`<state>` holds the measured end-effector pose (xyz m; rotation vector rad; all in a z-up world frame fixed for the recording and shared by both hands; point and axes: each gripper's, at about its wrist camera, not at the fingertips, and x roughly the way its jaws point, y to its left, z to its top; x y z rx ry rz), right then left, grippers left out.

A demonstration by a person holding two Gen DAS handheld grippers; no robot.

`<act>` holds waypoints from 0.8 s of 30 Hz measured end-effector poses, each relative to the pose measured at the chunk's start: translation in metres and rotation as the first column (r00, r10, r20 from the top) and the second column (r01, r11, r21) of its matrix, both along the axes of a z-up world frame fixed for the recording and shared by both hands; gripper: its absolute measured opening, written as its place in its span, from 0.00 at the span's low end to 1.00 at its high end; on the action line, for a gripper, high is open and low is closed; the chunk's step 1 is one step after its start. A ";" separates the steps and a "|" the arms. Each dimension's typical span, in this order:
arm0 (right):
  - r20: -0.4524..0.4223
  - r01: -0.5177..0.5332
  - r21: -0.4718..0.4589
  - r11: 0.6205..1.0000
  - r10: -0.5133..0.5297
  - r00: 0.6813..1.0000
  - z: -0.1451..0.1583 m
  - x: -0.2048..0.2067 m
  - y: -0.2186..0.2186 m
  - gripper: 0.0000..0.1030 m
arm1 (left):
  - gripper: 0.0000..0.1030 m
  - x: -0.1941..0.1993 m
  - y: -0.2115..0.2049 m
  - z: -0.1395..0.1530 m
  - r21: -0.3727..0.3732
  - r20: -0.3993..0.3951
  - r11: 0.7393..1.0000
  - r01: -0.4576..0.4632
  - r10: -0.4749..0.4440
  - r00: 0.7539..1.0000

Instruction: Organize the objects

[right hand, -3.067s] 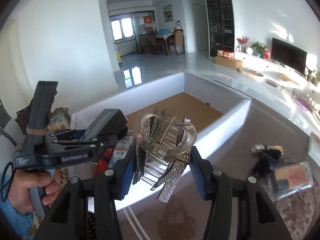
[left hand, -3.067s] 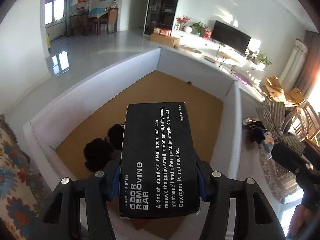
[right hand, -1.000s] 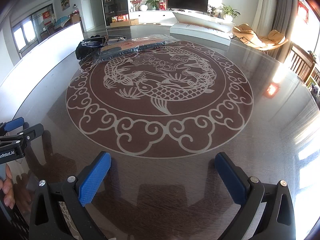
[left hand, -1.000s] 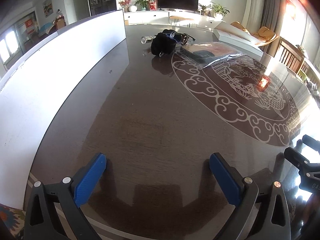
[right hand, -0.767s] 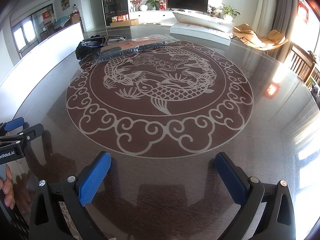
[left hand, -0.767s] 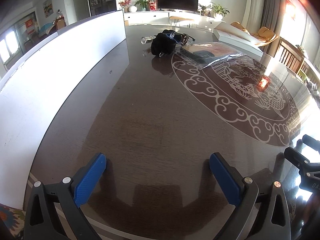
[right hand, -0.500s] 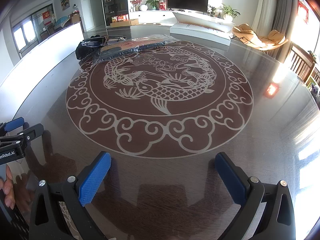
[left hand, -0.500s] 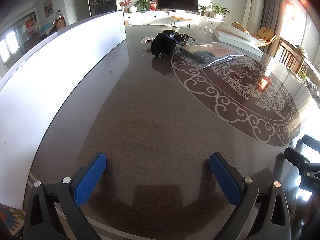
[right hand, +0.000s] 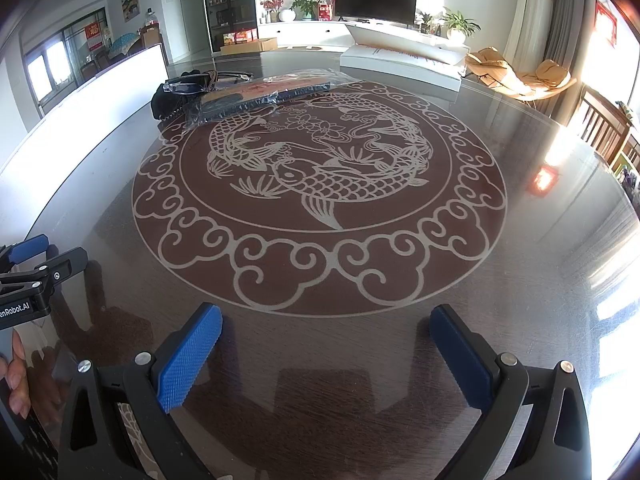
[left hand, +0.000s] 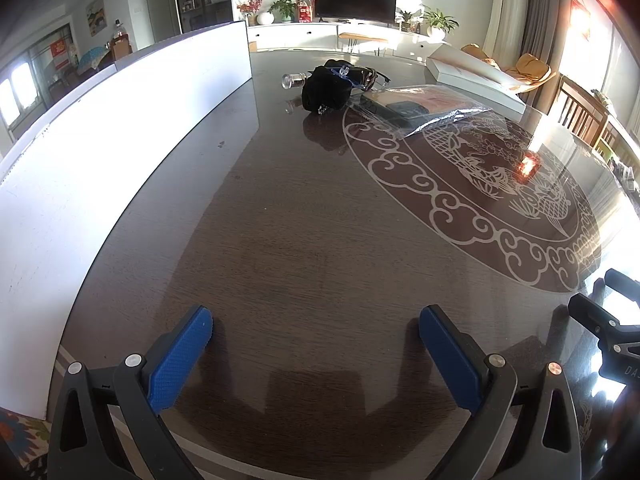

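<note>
My left gripper [left hand: 316, 320] is open and empty, low over the dark table near its front edge. My right gripper [right hand: 326, 316] is open and empty too, to the right of the left one. Far across the table lie a black pouch [left hand: 324, 90], a small clear bottle [left hand: 294, 80], glasses [left hand: 360, 76] and a clear plastic bag [left hand: 424, 108] with flat items. The pouch [right hand: 170, 100] and the bag [right hand: 256, 98] also show in the right wrist view. The white box wall [left hand: 100, 152] runs along the left.
The table has a round koi pattern [right hand: 320, 184] in its middle. A long white flat box [right hand: 404, 62] lies at the far edge. The other gripper [left hand: 616, 332] shows at the right edge of the left wrist view. Chairs [left hand: 580, 112] stand at the right.
Since three seconds ago both grippers let go of their loads, the soap bar box and the hair clip, and left the white box. In the last second nothing moved.
</note>
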<state>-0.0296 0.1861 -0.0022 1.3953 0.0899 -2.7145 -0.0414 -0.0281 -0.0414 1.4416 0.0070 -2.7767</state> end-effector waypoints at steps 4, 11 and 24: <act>0.000 0.000 0.000 1.000 0.000 1.000 0.000 0.000 0.000 1.00 | 1.00 -0.001 -0.005 0.000 -0.002 0.007 1.000 -0.017 0.017 1.000; 0.071 -0.004 -0.012 1.000 0.005 0.997 0.002 -0.030 -0.003 1.00 | 1.00 -0.004 -0.026 0.000 -0.001 0.004 0.991 -0.133 0.133 0.991; 0.182 0.436 -0.232 0.870 -0.401 0.898 0.012 -0.261 -0.050 1.00 | 1.00 -0.005 -0.025 -0.001 0.000 0.002 0.991 -0.132 0.132 0.991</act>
